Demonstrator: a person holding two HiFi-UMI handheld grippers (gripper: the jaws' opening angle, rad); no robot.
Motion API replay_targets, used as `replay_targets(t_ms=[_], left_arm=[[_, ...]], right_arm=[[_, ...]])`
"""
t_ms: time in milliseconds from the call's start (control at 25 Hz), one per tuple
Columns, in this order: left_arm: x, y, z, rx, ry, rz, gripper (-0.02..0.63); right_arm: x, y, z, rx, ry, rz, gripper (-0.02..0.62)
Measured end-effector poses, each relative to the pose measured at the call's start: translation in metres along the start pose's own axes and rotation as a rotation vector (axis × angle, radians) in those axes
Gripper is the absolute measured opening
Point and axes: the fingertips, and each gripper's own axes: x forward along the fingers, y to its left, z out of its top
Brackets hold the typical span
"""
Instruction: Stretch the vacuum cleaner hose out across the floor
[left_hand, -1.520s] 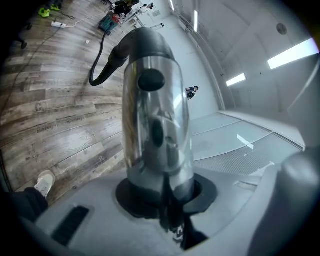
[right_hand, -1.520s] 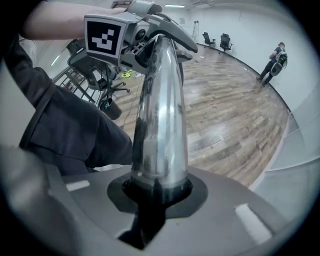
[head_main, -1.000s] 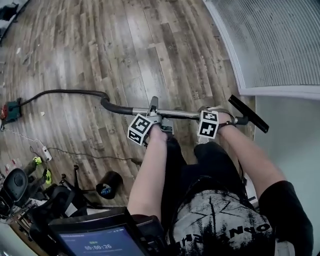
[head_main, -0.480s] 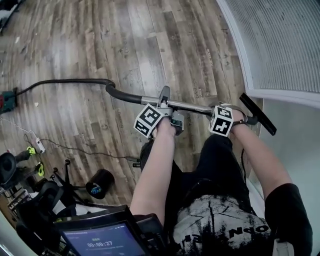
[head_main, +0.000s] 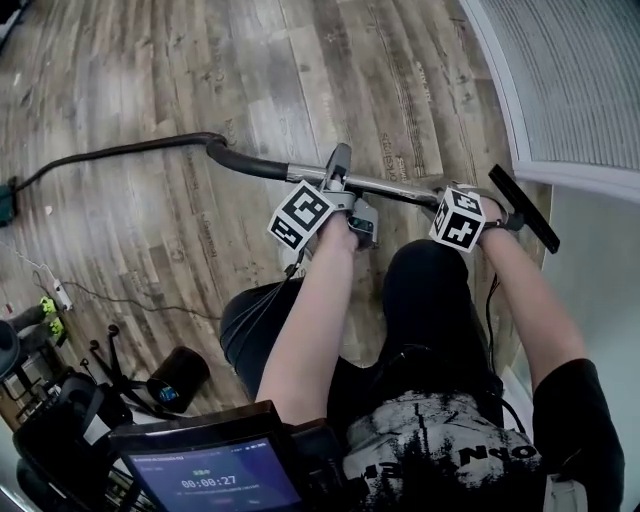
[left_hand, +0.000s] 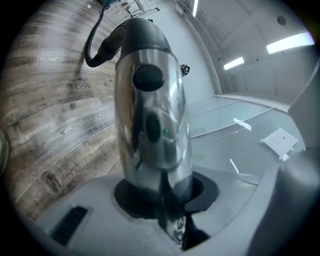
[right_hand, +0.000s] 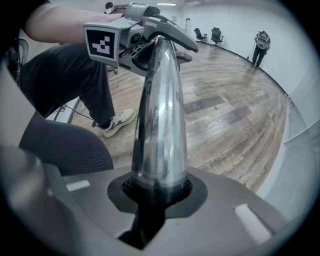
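Observation:
A shiny metal vacuum wand (head_main: 400, 187) runs level across the head view above the wooden floor. Its left end joins the black hose (head_main: 120, 150), which trails left over the floor. A black floor nozzle (head_main: 523, 208) sits at its right end. My left gripper (head_main: 337, 182) is shut on the wand (left_hand: 150, 115) near the hose handle; its jaws have just been opening a little, with the tube still between them. My right gripper (head_main: 480, 203) is shut on the wand (right_hand: 160, 115) close to the nozzle and points steeply down. The left gripper (right_hand: 145, 37) shows further along the tube.
The vacuum body (head_main: 5, 200) lies at the far left edge. A white grille platform (head_main: 590, 80) fills the top right. A black cylinder (head_main: 175, 380), a thin cable (head_main: 150, 305) and a tablet (head_main: 215, 475) are near my legs. A person (right_hand: 261, 42) stands far off.
Both grippers have sunk toward the floor with the wand between them. The person's knees have bent into a crouch, and the hose lies lower and flatter.

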Motion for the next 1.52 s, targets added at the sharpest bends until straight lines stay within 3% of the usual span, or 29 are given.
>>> replay_targets(t_ms=[200,520,800,920,1000,1120,1320,1520], left_arm=[[0.04,0.052,-0.046,0.039,0.041,-0.029,0.094],[0.052,0.085,-0.1,0.119,0.178,-0.053,0.132],[0.028,0.109,-0.116,0.181,0.22,0.014,0.201],[0.015,0.113,-0.115,0.252,0.218,0.064,0.152],[0.005,0.113,-0.109,0.322,0.206,0.098,0.068],[-0.006,0.109,-0.099,0.424,0.182,0.125,0.0],[-0.023,0.098,-0.086,0.558,0.148,0.152,0.0],[-0.049,0.102,-0.066,0.578,0.082,0.201,0.0]], right_arm=[[0.068,-0.016,-0.05,-0.008,-0.037,0.004,0.071],[0.114,-0.025,-0.095,-0.064,-0.074,0.02,0.071],[0.14,-0.02,-0.108,-0.023,-0.102,0.057,0.071],[0.149,-0.02,-0.113,0.023,-0.109,0.076,0.071],[0.155,-0.021,-0.116,0.039,-0.109,0.085,0.071],[0.166,-0.02,-0.125,0.037,-0.092,0.094,0.071],[0.19,-0.018,-0.147,0.044,-0.064,0.11,0.071],[0.206,-0.015,-0.157,0.055,-0.08,0.117,0.071]])
